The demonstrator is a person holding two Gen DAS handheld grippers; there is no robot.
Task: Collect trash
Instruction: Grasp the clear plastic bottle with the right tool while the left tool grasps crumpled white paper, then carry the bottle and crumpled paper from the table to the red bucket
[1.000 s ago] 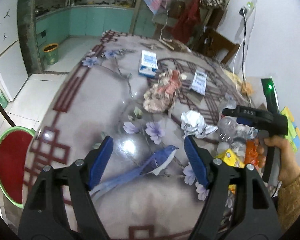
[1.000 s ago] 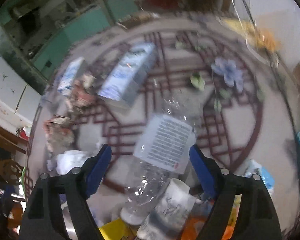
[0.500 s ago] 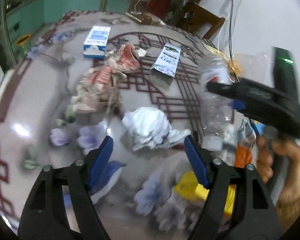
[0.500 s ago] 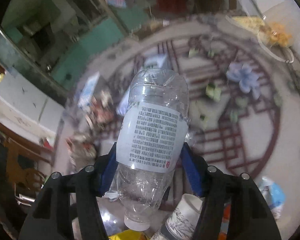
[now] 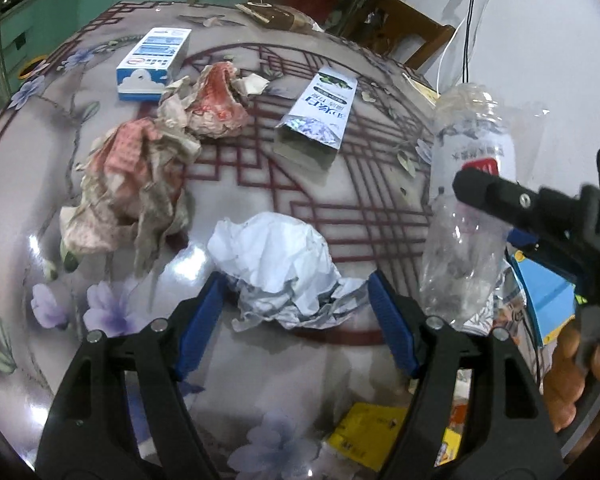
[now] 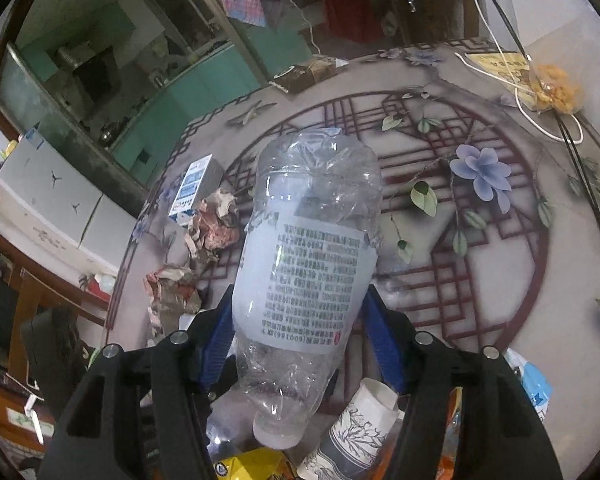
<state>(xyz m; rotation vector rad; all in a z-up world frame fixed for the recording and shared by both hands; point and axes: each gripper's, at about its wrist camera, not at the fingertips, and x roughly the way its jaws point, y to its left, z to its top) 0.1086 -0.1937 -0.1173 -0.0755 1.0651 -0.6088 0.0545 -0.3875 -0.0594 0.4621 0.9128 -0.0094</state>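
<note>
My right gripper (image 6: 300,338) is shut on a crushed clear plastic bottle (image 6: 308,264) with a white label, held above the table, cap end toward me. The bottle also shows at the right of the left wrist view (image 5: 464,208), with the right gripper's finger (image 5: 496,196) across it. My left gripper (image 5: 294,316) is open, its blue pads either side of a crumpled white paper ball (image 5: 280,268) lying on the table.
On the patterned round table (image 5: 364,184) lie crumpled pink-and-beige paper (image 5: 140,176), a blue-white box (image 5: 154,62) and a flattened carton (image 5: 320,116). A paper cup (image 6: 356,436) and yellow wrapper (image 5: 364,436) lie near me. A snack bag (image 6: 552,88) and cables are at the far right.
My right gripper closed on the bottle and lifted it off the table. My left gripper moved forward and right until the white paper ball lay between its open fingers.
</note>
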